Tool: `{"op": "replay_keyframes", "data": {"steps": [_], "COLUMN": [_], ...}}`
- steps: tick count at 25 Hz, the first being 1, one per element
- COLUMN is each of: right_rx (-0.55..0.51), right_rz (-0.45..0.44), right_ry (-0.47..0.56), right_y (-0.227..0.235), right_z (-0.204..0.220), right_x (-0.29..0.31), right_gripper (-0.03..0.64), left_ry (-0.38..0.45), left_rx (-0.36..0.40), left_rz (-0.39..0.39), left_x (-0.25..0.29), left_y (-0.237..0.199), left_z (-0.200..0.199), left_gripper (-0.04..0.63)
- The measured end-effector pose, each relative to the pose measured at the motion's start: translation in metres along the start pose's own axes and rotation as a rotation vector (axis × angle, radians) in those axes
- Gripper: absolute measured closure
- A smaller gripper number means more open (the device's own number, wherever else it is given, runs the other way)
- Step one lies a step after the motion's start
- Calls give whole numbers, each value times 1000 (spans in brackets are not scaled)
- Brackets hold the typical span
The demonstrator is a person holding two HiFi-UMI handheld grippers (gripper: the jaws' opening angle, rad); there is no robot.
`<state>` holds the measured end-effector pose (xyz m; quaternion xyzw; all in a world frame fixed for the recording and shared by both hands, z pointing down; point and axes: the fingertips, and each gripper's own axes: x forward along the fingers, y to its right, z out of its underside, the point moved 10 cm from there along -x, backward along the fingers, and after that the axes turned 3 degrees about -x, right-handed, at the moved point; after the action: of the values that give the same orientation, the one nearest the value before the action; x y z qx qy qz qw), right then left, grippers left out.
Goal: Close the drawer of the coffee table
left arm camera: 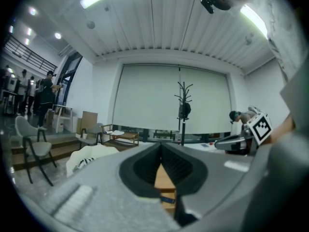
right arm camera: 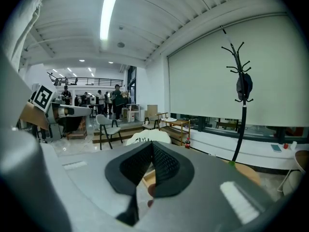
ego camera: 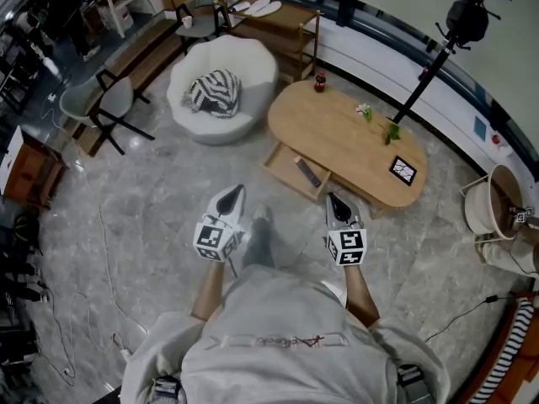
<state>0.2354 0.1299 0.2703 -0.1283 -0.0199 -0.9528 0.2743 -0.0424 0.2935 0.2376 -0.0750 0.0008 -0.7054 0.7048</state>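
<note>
Grey top [ego camera: 278, 343] of the person fills the bottom of the head view, with a leg [ego camera: 261, 238] poking out in front. On each side of the leg is a gripper, the left gripper [ego camera: 237, 193] and the right gripper [ego camera: 333, 199], both held out over the floor [ego camera: 152, 217]. The left fingers [left arm camera: 145, 166] are pressed together with nothing held, and so are the right fingers [right arm camera: 166, 166]. Past them stands the oval wooden bench [ego camera: 337, 129]. Its drawer [ego camera: 286, 168] is pulled out on the side near the person, and a dark flat thing [ego camera: 308, 173] lies in it. Both grippers are well apart from the drawer, and only floor lies between. On the bench are a small bottle [ego camera: 320, 81], a green plant [ego camera: 392, 131] and a black and white card [ego camera: 403, 171]. A white chair [ego camera: 253, 66] with a stripy cushion [ego camera: 212, 91] sits just beside the bench, to its left. A black coat stand [ego camera: 438, 53] rises behind the bench. Grey chairs [ego camera: 105, 103] stand far off to the left, and thin cables [ego camera: 101, 251] trail over the floor.
</note>
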Motion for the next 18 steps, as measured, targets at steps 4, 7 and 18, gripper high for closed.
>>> {"op": "replay_keyframes", "data": {"steps": [4,7,18], "right_rx": [1,-1,-8], "right_rz": [4,6,21], "right_ry": [-6,-12,-51], "right_y": [5,9,11], "right_z": [-2,-6,-27], "right_x": [22,41,125], "right_gripper": [614,614,614], "left_ry": [-8,-9,-28], "left_rx": [-3,-5,-41], "left_rz": [7,12,35], "left_x": [18,34,90], "left_y": [-16,-31,-106], "left_z": [2,0,-2], "left_gripper": [595,595,595]}}
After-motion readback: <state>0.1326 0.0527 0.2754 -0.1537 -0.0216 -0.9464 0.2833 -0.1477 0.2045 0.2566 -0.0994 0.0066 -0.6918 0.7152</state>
